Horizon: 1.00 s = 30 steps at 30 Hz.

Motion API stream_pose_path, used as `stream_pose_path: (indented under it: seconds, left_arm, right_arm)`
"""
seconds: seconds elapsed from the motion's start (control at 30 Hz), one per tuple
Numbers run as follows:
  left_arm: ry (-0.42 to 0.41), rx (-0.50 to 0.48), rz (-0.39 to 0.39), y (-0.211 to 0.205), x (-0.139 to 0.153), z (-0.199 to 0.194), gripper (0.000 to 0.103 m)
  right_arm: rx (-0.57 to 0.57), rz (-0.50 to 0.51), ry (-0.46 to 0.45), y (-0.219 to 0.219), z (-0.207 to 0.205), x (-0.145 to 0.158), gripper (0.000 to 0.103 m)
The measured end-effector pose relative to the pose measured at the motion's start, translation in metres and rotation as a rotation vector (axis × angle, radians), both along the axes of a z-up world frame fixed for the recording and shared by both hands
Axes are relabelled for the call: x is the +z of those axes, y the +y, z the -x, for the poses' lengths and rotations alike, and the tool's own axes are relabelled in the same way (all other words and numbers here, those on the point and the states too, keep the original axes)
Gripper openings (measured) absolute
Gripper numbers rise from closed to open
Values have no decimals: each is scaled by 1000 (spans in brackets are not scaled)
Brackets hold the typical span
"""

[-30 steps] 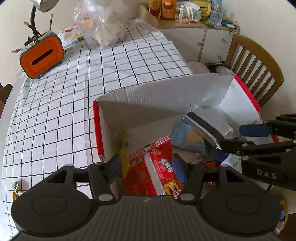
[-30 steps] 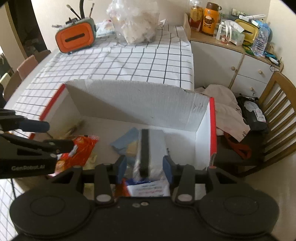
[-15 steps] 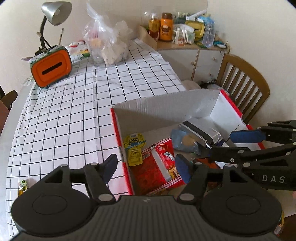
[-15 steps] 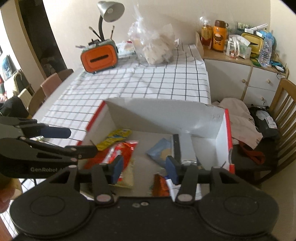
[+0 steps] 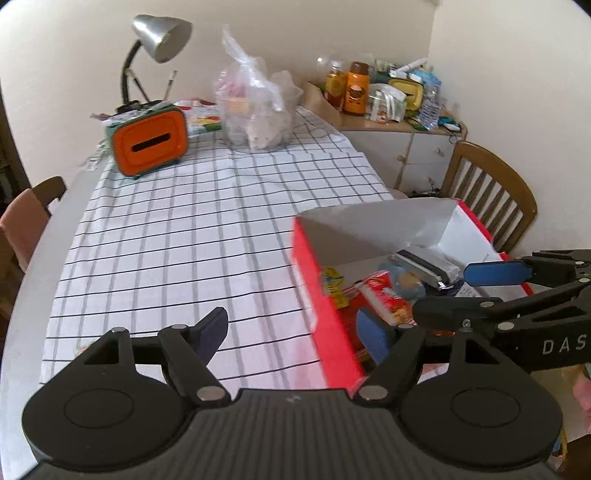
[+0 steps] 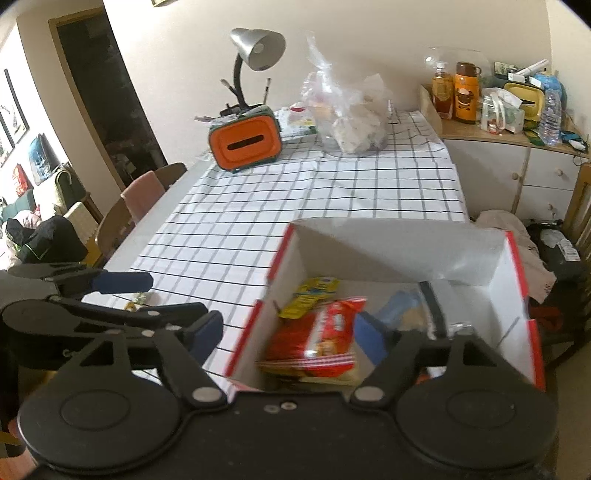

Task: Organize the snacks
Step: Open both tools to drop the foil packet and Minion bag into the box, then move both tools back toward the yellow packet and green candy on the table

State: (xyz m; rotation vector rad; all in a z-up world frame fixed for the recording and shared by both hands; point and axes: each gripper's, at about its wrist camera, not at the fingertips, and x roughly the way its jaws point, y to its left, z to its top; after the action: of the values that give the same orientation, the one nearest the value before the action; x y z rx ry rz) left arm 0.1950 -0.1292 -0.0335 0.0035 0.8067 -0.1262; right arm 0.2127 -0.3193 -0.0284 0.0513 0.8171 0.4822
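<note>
both tools empty, jaws opening, nothing between them

box (image 6: pixel 517 280) hangs off the worktop (image 5: pixel 166 236) edge; bumping it with the left tool (image 5: pixel 295 328) or right tool (image 6: pixel 291 332) could tip the snacks (image 6: pixel 317 332) out

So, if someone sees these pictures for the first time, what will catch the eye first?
Probably the red and white cardboard box at the near right edge of the checked tablecloth, with a red snack bag and a yellow packet lying inside it. Next comes the orange tissue holder at the far end of the table, under a silver desk lamp. Both the left gripper and the right gripper hang empty, their jaws opening.
</note>
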Motion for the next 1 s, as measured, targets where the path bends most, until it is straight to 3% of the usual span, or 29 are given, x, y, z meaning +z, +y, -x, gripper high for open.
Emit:
stream_pose_path:
  seconds: [0.07, 0.47, 0.77, 1.0]
  left_arm:
    - [-10, 14, 1, 16, 0, 7, 85]
    - [-64, 84, -12, 115, -11, 38, 87]
    - [-41, 131, -58, 174, -45, 45, 87]
    - [-6, 140, -71, 196, -74, 37, 87]
  right_arm:
    - [7, -5, 0, 12, 3, -1, 82]
    - [70, -47, -21, 87, 18, -13, 103]
    - [108, -15, -4, 145, 11, -30, 103]
    - [153, 35, 9, 187, -5, -42, 103]
